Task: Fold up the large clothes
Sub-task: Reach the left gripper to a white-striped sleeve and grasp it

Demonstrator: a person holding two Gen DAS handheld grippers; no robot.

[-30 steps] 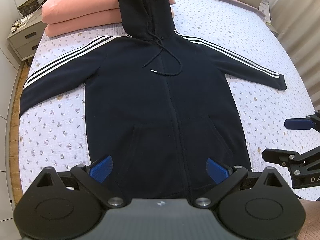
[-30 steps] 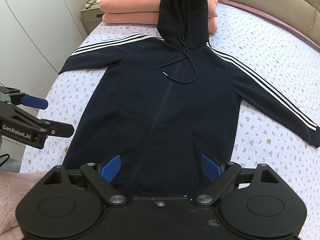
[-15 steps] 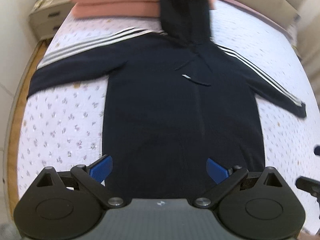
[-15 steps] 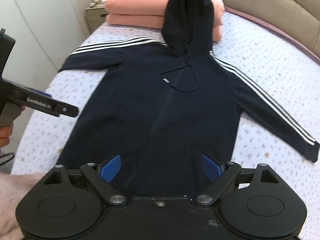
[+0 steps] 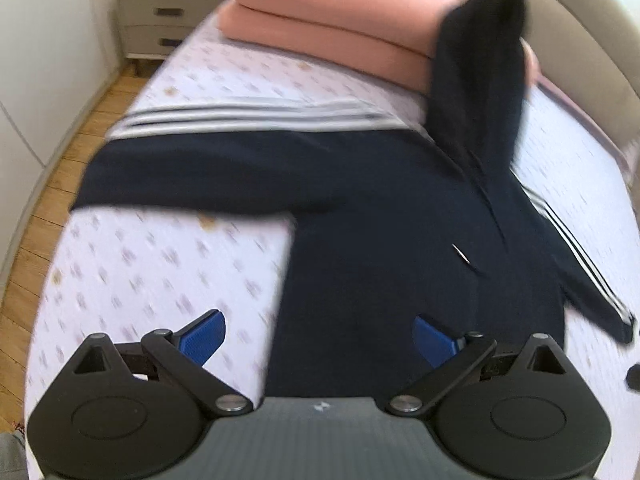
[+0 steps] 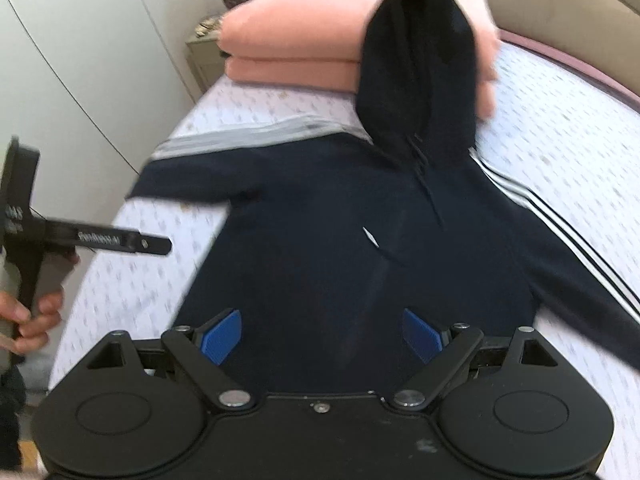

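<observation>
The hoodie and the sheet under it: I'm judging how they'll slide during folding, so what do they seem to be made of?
The hoodie looks like thick matte knit, perhaps cotton fleece: no sheen, soft limp edges, white stripes on the sleeves. The bed sheet looks like thin, smooth woven cloth, maybe cotton, flat with a small floral print. Blur hides the weave.

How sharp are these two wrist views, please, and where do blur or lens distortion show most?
Left wrist view: strong motion blur smears the bedsheet print and the hoodie sleeve stripes, while the left gripper stays crisp. Right wrist view: softer blur on the hoodie and pink pillows; the right gripper is sharp. Both show fisheye bending and dark corners.
</observation>
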